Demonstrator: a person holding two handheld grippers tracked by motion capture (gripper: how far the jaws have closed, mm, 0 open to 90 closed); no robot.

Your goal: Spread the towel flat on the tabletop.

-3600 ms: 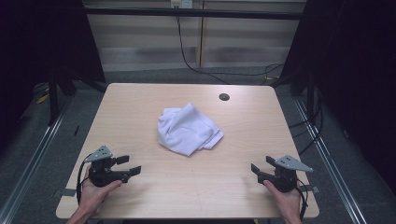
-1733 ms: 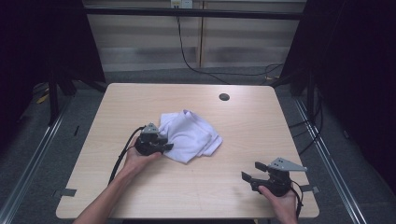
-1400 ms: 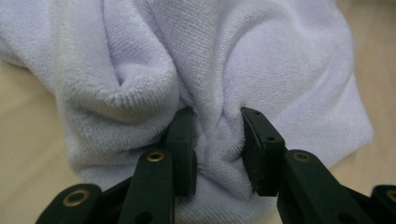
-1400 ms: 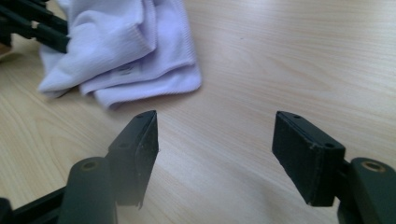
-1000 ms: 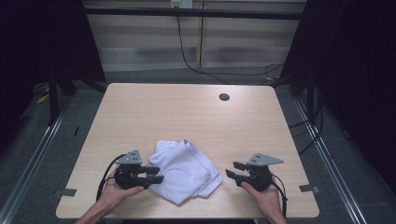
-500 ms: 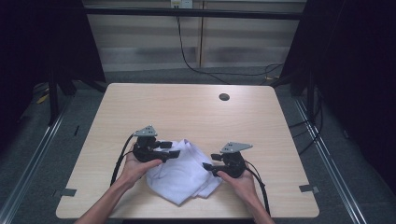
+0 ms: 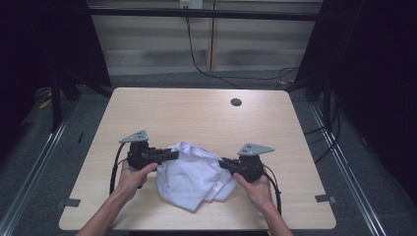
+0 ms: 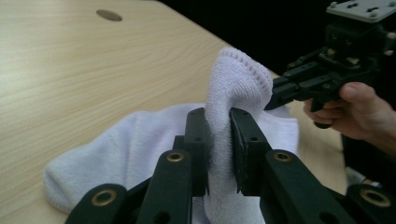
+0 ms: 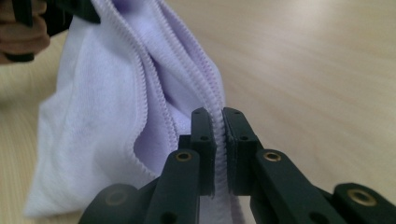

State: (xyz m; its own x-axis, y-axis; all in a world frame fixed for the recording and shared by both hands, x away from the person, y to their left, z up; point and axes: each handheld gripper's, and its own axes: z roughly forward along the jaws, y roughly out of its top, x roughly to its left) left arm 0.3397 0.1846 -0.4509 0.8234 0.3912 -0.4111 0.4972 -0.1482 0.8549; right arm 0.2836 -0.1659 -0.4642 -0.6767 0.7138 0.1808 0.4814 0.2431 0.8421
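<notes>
A crumpled white towel [image 7: 193,173] lies near the front middle of the wooden table [image 7: 196,115]. My left gripper [image 7: 171,155] is shut on the towel's left edge, and its own view shows a thick fold of towel [image 8: 224,121] pinched between the jaws. My right gripper [image 7: 223,163] is shut on the towel's right edge; in the right gripper view the hemmed edge of the towel [image 9: 163,98] runs up from between the closed jaws. The other hand's gripper [image 8: 327,70] shows at the far right of the left gripper view, touching the towel.
A dark round grommet hole [image 7: 236,102] sits at the table's back right. Black cables [image 7: 115,169] trail from both grippers toward the front edge. Dark floor and metal frame rails [image 7: 44,147] surround the table.
Both grippers moved outward from each other a little with the towel held between them, and the towel has lifted and stretched slightly. Before that, the left gripper dragged the towel toward the front edge.
</notes>
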